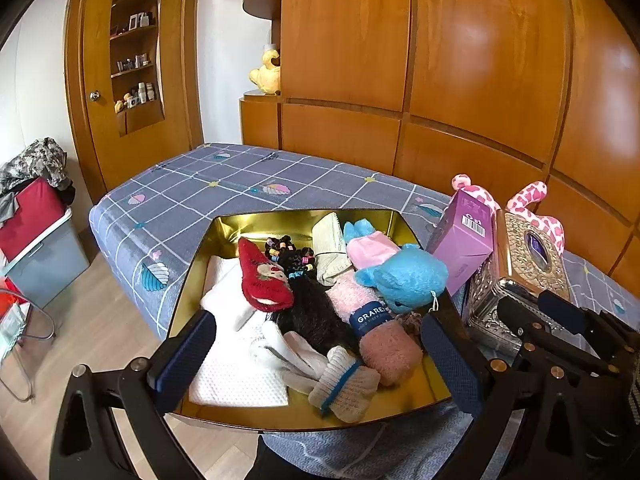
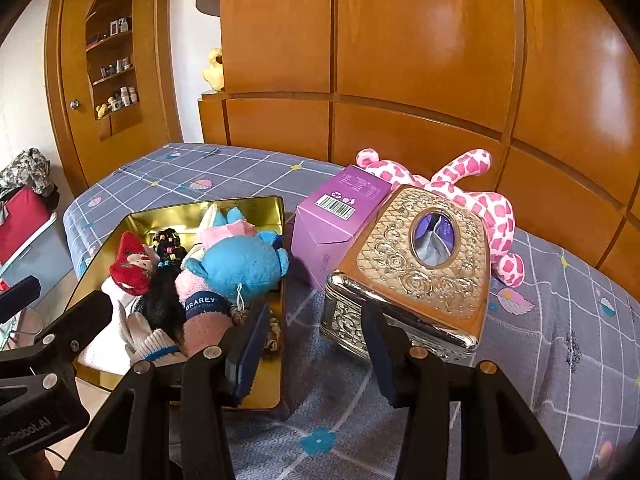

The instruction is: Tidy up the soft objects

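One soft item left outside tin (image 2: 276,216): giraffe (image 2: 480,196) behind it. Both fingers spread, empty; giraffe to be grasped next.

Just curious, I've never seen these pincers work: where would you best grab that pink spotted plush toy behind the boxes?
Probably by a raised leg of the pink spotted plush toy, coming from above. The legs stick up free, slim and soft; the body lies wedged behind the ornate metal box and purple carton.
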Tool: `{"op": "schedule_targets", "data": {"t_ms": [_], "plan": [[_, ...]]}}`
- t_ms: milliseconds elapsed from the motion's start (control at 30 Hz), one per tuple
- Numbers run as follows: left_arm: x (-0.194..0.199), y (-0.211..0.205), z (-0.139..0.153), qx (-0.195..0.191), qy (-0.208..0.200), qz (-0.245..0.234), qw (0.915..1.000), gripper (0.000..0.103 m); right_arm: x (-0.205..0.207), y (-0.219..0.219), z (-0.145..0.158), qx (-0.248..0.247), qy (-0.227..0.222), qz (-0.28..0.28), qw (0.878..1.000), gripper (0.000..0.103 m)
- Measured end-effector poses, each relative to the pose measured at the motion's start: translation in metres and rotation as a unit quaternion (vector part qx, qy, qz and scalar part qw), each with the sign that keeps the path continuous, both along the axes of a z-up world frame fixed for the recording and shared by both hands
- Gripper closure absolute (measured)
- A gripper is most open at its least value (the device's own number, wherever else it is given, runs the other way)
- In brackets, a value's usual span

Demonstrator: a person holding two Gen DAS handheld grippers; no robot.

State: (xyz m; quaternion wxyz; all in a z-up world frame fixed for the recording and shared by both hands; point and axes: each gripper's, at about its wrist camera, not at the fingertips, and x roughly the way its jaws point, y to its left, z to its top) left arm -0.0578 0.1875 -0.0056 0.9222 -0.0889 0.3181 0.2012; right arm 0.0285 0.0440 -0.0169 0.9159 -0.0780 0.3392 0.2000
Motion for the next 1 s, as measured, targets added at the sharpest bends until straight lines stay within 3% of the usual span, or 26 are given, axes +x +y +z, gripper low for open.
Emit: {"op": "schedule_targets", "data": {"t_ms": [1000], "plan": [[-0.0032, 0.0006, 0.0023, -0.002, -0.003, 0.001, 1.0, 0.0, -0.0009, -0.0005, -0.0003, 0.003, 0.003, 0.0, 1.0, 0.055]]}}
